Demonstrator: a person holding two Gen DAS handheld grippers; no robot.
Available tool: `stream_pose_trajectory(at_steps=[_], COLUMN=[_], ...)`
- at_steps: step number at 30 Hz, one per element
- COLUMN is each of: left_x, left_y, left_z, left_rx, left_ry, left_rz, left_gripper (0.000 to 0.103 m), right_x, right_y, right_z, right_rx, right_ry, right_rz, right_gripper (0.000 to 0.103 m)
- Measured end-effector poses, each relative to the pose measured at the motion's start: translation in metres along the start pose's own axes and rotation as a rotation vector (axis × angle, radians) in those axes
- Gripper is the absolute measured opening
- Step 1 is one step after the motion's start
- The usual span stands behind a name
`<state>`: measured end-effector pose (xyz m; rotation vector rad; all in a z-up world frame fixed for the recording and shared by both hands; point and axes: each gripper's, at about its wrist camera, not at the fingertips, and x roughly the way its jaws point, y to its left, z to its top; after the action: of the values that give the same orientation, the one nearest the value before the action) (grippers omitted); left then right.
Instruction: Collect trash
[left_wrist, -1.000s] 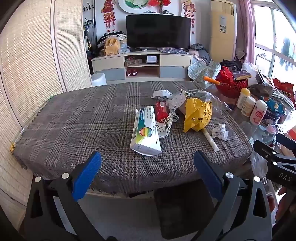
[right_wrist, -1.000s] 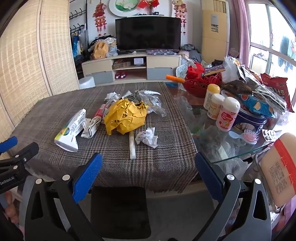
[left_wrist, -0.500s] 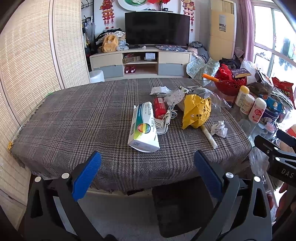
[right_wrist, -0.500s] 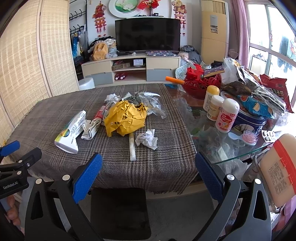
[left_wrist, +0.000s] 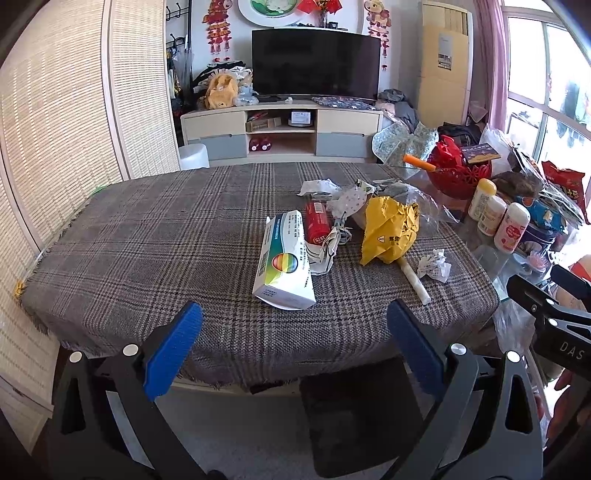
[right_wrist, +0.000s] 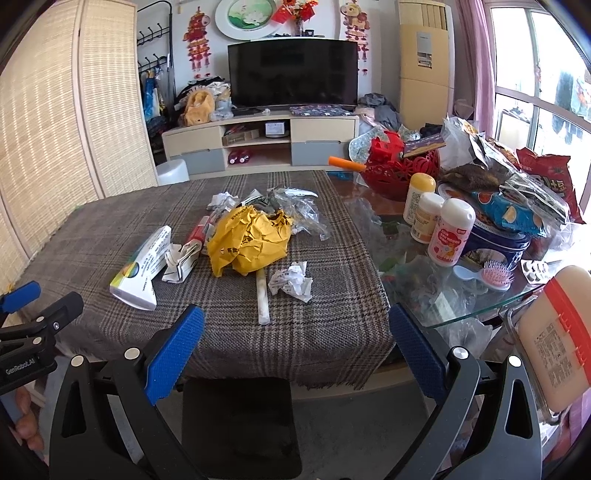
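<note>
Both grippers hang off the near edge of the table (left_wrist: 122, 236), jaws spread wide, nothing between them. Left gripper (left_wrist: 295, 343) sits in front of the box; right gripper (right_wrist: 295, 347) is further right, lined up w/ the stick.

Trash is bunched on the plaid cloth, w/ the yellow wrapper (right_wrist: 251, 240) in the middle of it. Relative to that wrapper:
- white box (left_wrist: 284, 262) to its left, lying flat, nearest the left gripper
- red tube (left_wrist: 317, 221) and folded paper between box and wrapper
- white stick (right_wrist: 263, 299) poking out from under its near edge
- paper ball (right_wrist: 291, 280) just right of the stick
- clear plastic (right_wrist: 303, 210) and paper scraps behind it

Right of the wrapper, past the cloth (bare glass there): bottles (right_wrist: 450, 236), a red basket (right_wrist: 402, 173), snack bags.
</note>
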<state>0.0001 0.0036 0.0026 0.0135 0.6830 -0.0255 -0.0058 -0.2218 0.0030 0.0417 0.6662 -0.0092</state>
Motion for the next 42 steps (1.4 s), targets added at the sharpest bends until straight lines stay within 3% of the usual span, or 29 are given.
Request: stream_pose_trajectory(at_steps=[32, 42], left_x=[-0.002, 0.007], left_y=[-0.001, 0.011], left_z=[-0.001, -0.006], left_rx=[0.009, 0.012], left_ry=[0.002, 0.039], left_rz=[0.008, 0.031], left_gripper=[0.095, 0.095], right_x=[-0.002, 0.010], right_y=[-0.003, -0.005], right_z=[0.000, -0.003], right_rx=[0.007, -0.016], right_ry=[-0.003, 0.050], right_rz=[-0.004, -0.002], right_gripper=[0.100, 0.100])
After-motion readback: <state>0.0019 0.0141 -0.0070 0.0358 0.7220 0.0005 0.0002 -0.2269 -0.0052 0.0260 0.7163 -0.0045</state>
